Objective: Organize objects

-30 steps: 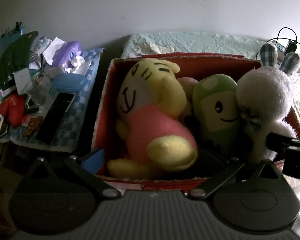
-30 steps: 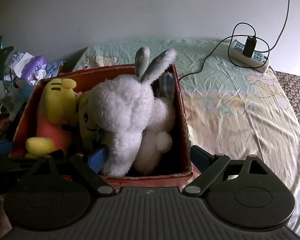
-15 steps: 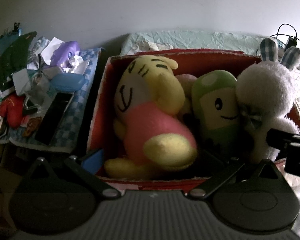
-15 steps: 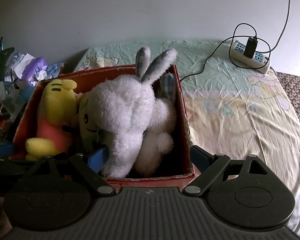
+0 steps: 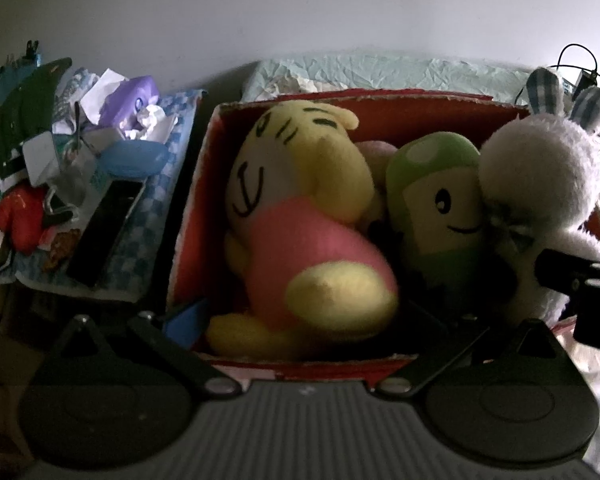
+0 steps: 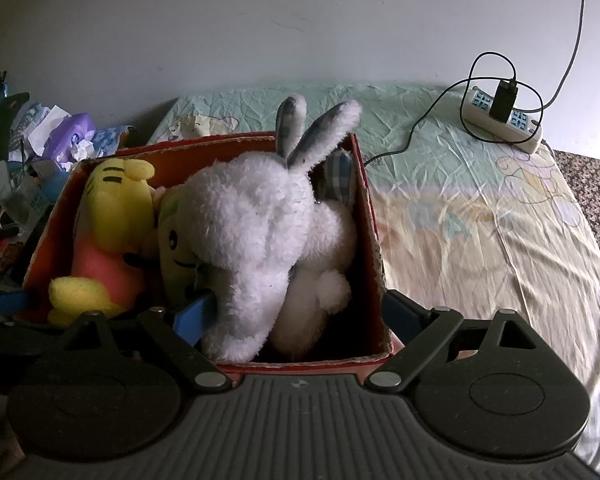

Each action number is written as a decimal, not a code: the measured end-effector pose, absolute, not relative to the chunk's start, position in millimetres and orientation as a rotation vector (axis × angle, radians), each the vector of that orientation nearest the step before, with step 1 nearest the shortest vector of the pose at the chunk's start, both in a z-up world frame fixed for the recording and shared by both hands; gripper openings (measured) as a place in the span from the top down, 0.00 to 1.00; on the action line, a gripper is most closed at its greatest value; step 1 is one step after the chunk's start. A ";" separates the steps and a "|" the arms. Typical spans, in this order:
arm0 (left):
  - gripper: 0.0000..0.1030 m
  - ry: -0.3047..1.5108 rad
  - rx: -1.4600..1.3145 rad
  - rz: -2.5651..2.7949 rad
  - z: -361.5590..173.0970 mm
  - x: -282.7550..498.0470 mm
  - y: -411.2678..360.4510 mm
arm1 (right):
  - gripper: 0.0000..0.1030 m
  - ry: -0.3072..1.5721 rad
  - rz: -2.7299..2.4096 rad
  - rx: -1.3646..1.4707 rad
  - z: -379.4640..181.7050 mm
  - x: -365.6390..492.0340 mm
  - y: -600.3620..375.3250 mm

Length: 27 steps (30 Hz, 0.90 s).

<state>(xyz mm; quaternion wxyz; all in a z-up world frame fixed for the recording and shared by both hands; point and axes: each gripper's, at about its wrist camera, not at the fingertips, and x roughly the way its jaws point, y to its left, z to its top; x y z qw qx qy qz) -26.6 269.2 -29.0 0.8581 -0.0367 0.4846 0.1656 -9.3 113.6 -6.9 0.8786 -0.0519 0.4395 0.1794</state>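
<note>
A red cardboard box (image 5: 380,104) (image 6: 366,216) sits on the bed and holds three plush toys side by side. A yellow and pink plush (image 5: 300,216) (image 6: 108,216) lies at the left, a green plush (image 5: 440,204) (image 6: 176,236) in the middle, and a white bunny (image 5: 540,168) (image 6: 252,232) at the right. My left gripper (image 5: 312,320) is open over the box's front rim, with the yellow plush's feet between its fingers. My right gripper (image 6: 296,316) is open too. Its left pad (image 6: 192,316) rests by the bunny inside the box, and its right finger stays outside the right wall.
A cluttered side surface (image 5: 100,200) left of the box carries a black remote (image 5: 108,224), tissues, a purple pack (image 5: 132,92) and a red toy. A power strip with cables (image 6: 504,120) lies on the bedsheet (image 6: 480,220) at the far right. A grey wall stands behind.
The left wrist view has drawn slightly closer to the box, so the yellow plush looks larger. The right wrist view is almost the same. Both grippers stay open.
</note>
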 end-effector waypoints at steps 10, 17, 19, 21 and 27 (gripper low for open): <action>0.00 1.022 -0.087 0.349 -32.2 -27.0 268.2 | 0.09 0.912 0.374 -0.118 -7.3 -10.2 115.0; 0.00 1.022 -0.090 0.350 -32.9 -27.4 267.8 | 0.08 0.911 0.375 -0.120 -7.2 -10.4 115.6; 0.00 1.022 -0.092 0.350 -33.1 -27.3 267.8 | 0.08 0.910 0.376 -0.123 -7.2 -10.4 115.8; 0.00 1.025 -0.097 0.349 -33.2 -26.8 268.9 | 0.08 0.908 0.376 -0.127 -7.3 -10.9 116.6; 0.00 1.028 -0.105 0.344 -34.5 -26.2 271.2 | 0.08 0.906 0.375 -0.130 -7.7 -11.8 117.2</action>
